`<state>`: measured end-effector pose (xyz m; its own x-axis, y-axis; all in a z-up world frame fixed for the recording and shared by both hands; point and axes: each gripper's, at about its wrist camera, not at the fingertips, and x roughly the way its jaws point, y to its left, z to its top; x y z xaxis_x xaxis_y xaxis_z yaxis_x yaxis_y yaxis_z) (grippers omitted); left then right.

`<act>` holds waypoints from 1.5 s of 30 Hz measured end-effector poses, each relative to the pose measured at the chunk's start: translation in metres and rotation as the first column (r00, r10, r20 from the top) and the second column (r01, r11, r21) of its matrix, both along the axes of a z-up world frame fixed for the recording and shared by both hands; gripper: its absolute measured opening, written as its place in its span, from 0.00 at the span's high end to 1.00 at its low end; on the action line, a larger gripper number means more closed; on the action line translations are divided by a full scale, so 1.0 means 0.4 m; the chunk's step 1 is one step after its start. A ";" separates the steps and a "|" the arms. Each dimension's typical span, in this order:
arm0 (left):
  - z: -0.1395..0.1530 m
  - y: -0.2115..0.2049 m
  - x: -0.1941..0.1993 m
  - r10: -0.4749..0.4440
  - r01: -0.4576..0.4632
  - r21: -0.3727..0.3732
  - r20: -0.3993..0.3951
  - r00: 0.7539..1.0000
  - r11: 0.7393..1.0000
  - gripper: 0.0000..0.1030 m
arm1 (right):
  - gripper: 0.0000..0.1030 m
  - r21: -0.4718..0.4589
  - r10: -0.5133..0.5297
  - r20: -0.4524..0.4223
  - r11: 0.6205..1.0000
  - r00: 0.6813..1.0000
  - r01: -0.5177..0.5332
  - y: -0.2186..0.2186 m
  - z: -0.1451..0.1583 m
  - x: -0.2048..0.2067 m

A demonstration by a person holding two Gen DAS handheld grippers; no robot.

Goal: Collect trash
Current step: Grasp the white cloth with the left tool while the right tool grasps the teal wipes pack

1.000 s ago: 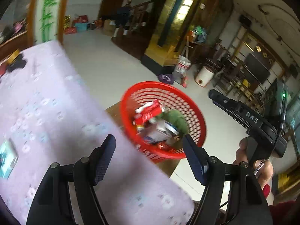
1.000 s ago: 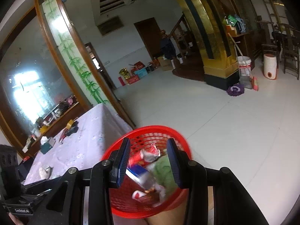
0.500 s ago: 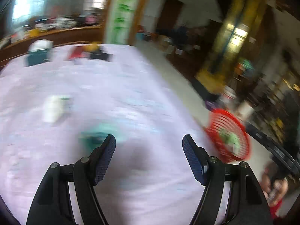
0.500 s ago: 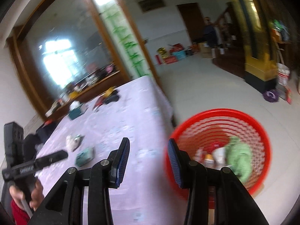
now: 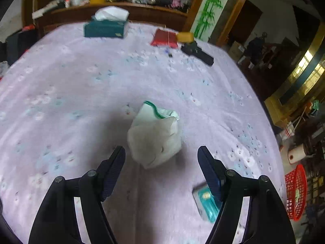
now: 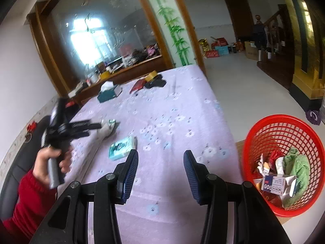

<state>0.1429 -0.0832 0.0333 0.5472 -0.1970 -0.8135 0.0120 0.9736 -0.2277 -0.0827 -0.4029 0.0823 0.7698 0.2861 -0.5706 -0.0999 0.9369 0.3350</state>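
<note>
A crumpled white wrapper with a green edge lies on the lilac flowered tablecloth. My left gripper hangs open over it, with the wrapper just ahead of and between the fingers, untouched. A flat teal packet lies beside the left gripper's right finger. In the right wrist view my right gripper is over the table's near edge. Its jaws are opening and nothing is between them. The teal packet, the white wrapper and the left gripper lie ahead to its left. The red mesh basket holding several scraps stands off the table at the right.
At the table's far end are a teal tissue box, a red packet, a yellow tape roll and a black object. A cluttered wooden sideboard runs behind. A hand in a red sleeve holds the left gripper.
The left gripper swung from the basket across the table to the white wrapper. The right gripper swung left off the basket to the table edge, and its jaws widened.
</note>
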 end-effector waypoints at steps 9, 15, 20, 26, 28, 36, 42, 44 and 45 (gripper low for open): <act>-0.043 0.023 -0.001 0.027 -0.027 0.016 -0.005 1.000 1.000 0.70 | 0.51 0.001 0.105 -0.058 0.994 0.993 -0.105 0.070 -0.009 0.053; 0.020 0.061 -0.129 0.035 -0.033 -0.030 0.078 0.996 0.999 0.71 | 0.50 -0.010 0.229 -0.115 0.973 0.967 -0.231 0.163 -0.018 0.179; 0.042 0.087 -0.252 0.048 -0.042 -0.048 0.129 0.990 0.998 0.71 | 0.50 -0.044 0.344 -0.177 0.933 0.922 -0.356 0.276 -0.056 0.331; 0.041 0.092 -0.319 0.028 -0.022 -0.040 0.155 0.987 0.999 0.71 | 0.51 -0.080 0.384 -0.219 0.909 0.897 -0.409 0.365 -0.103 0.485; 0.036 0.093 -0.327 0.029 -0.021 -0.053 0.161 0.987 0.998 0.71 | 0.51 -0.049 0.434 -0.257 0.886 0.863 -0.460 0.391 -0.127 0.523; 0.003 0.087 -0.323 0.010 0.002 -0.077 0.156 0.988 0.997 0.71 | 0.51 0.015 0.475 -0.345 0.865 0.809 -0.502 0.366 -0.182 0.518; -0.007 0.082 -0.315 0.005 0.009 -0.082 0.166 0.986 0.997 0.71 | 0.41 -0.015 0.516 -0.339 0.833 0.786 -0.553 0.354 -0.175 0.392; -0.010 0.083 -0.315 0.004 0.009 -0.080 0.165 0.986 0.997 0.71 | 0.39 -0.073 0.527 -0.324 0.814 0.786 -0.576 0.378 -0.174 0.347; -0.012 0.082 -0.314 0.004 0.010 -0.079 0.164 0.987 0.997 0.71 | 0.38 -0.112 0.527 -0.316 0.805 0.789 -0.583 0.392 -0.176 0.329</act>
<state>0.0173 -0.0505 0.0286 0.6708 -0.2590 -0.6949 0.0583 0.9525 -0.2988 0.0488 -0.2461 0.0121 0.3289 0.4803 -0.8131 -0.5598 0.7926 0.2418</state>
